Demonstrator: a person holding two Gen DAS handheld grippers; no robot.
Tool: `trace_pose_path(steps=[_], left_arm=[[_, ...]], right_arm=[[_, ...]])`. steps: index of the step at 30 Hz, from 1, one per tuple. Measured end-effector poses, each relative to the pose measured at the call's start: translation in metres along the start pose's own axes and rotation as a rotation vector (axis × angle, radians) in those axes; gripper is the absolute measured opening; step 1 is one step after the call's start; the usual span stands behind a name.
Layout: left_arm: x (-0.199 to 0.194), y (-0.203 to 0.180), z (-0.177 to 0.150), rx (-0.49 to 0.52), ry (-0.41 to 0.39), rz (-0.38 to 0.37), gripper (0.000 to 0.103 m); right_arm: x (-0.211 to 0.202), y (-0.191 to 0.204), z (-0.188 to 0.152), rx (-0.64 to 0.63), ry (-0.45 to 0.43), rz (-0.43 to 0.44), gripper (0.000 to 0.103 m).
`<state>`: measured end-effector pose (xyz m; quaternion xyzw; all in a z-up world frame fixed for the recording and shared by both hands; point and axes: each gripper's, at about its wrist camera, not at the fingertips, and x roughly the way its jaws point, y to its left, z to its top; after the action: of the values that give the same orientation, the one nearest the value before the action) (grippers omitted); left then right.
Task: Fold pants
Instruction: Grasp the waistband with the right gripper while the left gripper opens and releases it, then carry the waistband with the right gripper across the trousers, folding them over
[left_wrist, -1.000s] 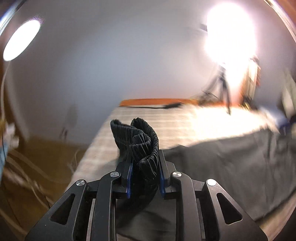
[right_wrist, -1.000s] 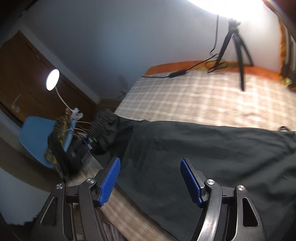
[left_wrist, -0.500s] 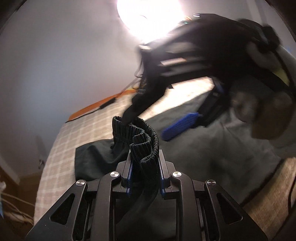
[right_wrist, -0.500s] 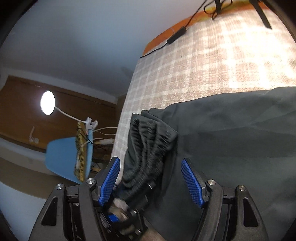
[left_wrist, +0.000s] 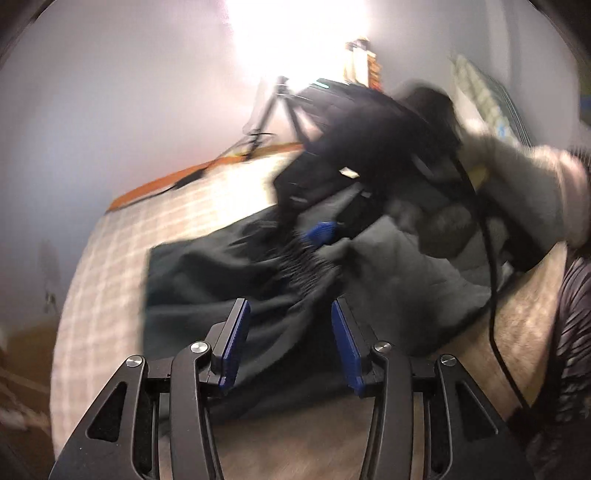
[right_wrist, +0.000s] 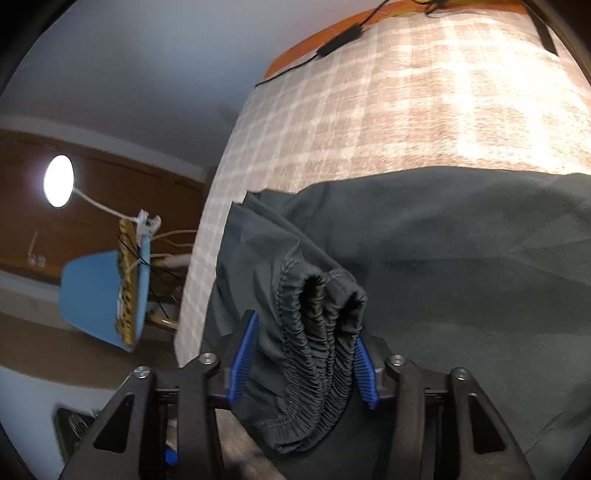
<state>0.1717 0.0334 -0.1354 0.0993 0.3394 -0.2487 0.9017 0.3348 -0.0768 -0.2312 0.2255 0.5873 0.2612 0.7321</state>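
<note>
The left wrist view is blurred by motion; outlines of the far objects are smeared, and glare from a lamp washes out the upper centre. The person's sleeve (left_wrist: 517, 184) is visible only as a pale smear at the right edge. The lower part of the bunched waistband is hidden behind the right gripper's body in the right wrist view.

The pants (right_wrist: 443, 240), dark grey, lie spread across the checked bedcover (right_wrist: 388, 110). The elastic waistband (right_wrist: 325, 332) is gathered into folds and sits between the blue pads of the right gripper (right_wrist: 301, 350). Its jaws have just been closing and both pads press on the folds: the waistband is pinched.

The left gripper (left_wrist: 290, 343) has just been opening. Its jaws stand apart with dark cloth lying under and beyond the gap; neither pad presses on fabric. In this view the right gripper (left_wrist: 321, 230) appears ahead, its blue pad down at the gathered waistband (left_wrist: 303, 266).

A blue chair (right_wrist: 96, 295) loaded with cables stands beside the bed, with a round lamp (right_wrist: 58, 181) above it. A tripod (left_wrist: 269, 110) stands at the far bed end. A black cable (left_wrist: 487, 258) crosses the bed at the right.
</note>
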Motion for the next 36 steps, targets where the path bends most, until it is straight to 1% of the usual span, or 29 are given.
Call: trace_pose_path(steps=[1,3,4,5,7,9,11,13,15,18,22,25,29,32,35,36], left_arm=[[-0.008,0.017,-0.003,-0.037,-0.004,0.019,0.044],[-0.022,0.046,-0.013,-0.092,-0.008,0.07,0.044],[-0.031,0.053,-0.022,-0.12,0.007,0.1,0.044],[-0.031,0.063,-0.025,-0.142,0.021,0.117,0.044],[-0.037,0.083,-0.034,-0.185,0.039,0.126,0.044],[-0.041,0.09,-0.04,-0.193,0.041,0.128,0.044],[-0.039,0.083,-0.034,-0.167,0.037,0.108,0.044],[-0.031,0.059,-0.032,-0.122,0.032,0.075,0.044],[-0.024,0.041,-0.026,-0.079,0.035,0.034,0.044],[-0.009,0.016,-0.014,-0.022,0.042,-0.037,0.044],[0.009,-0.011,0.001,0.03,0.058,-0.114,0.044],[0.026,-0.023,0.005,0.058,0.097,-0.157,0.044],[0.035,-0.031,0.007,0.078,0.129,-0.179,0.044],[0.03,-0.025,0.01,0.044,0.119,-0.175,0.044],[0.026,-0.014,0.013,-0.007,0.097,-0.163,0.044],[0.026,-0.012,0.014,-0.015,0.096,-0.158,0.044]], right_arm=[[0.002,0.003,-0.001,-0.017,-0.002,-0.016,0.03],[0.004,0.007,-0.002,-0.026,-0.01,-0.032,0.019],[0.004,0.008,-0.002,-0.02,-0.02,-0.031,0.018],[0.002,0.009,-0.002,-0.015,-0.033,-0.027,0.016],[-0.005,0.015,-0.003,-0.022,-0.061,-0.028,0.014],[-0.024,0.019,-0.004,-0.026,-0.093,-0.022,0.014],[-0.051,0.018,-0.004,-0.03,-0.113,-0.019,0.014],[-0.08,0.016,-0.005,-0.049,-0.135,-0.047,0.014],[-0.111,0.007,-0.008,-0.041,-0.157,-0.079,0.014],[-0.152,-0.022,-0.015,0.015,-0.19,-0.154,0.014],[-0.175,-0.067,-0.031,0.122,-0.188,-0.223,0.014],[-0.183,-0.093,-0.043,0.192,-0.193,-0.219,0.014],[-0.19,-0.104,-0.052,0.21,-0.197,-0.208,0.014],[-0.197,-0.106,-0.054,0.221,-0.199,-0.193,0.014],[-0.212,-0.113,-0.058,0.246,-0.208,-0.15,0.014],[-0.219,-0.11,-0.059,0.232,-0.211,-0.156,0.014]])
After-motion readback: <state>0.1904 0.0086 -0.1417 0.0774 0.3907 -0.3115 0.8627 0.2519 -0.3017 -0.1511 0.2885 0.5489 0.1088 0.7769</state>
